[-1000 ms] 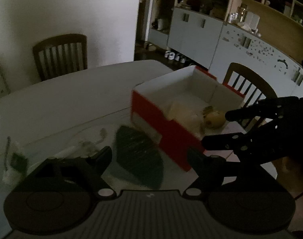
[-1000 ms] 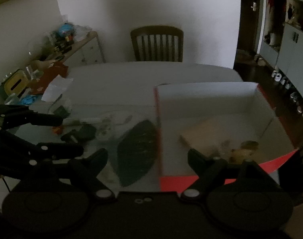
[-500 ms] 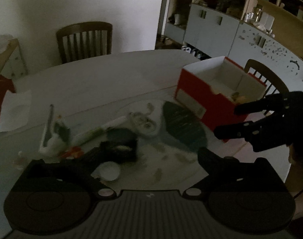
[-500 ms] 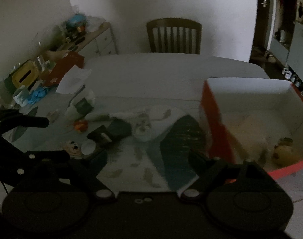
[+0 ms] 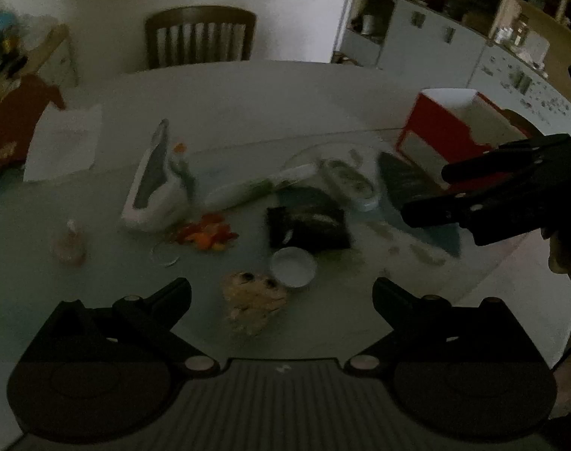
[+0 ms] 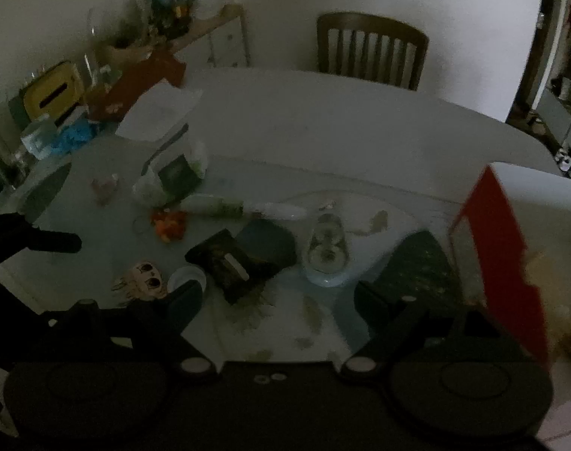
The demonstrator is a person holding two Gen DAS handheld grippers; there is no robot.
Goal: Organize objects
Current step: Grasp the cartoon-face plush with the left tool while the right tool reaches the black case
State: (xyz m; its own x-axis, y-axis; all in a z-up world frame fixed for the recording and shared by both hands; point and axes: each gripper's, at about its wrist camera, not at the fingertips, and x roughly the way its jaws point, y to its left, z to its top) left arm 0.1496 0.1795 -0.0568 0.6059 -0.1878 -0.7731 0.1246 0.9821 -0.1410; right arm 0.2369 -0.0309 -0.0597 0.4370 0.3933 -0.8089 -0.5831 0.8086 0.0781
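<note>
Red cardboard box (image 5: 445, 131), white inside, at table's (image 5: 285, 94) right edge | glossy black pouch (image 5: 308, 225), round white lid (image 5: 293, 266), flat cartoon-face sticker (image 6: 142, 276) mid-table | left gripper (image 5: 281, 295) jaws spread, empty | right gripper (image 6: 277, 300) jaws spread, empty

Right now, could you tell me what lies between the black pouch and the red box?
In the right wrist view, a clear oval case lies between the black pouch and the red box.
</note>
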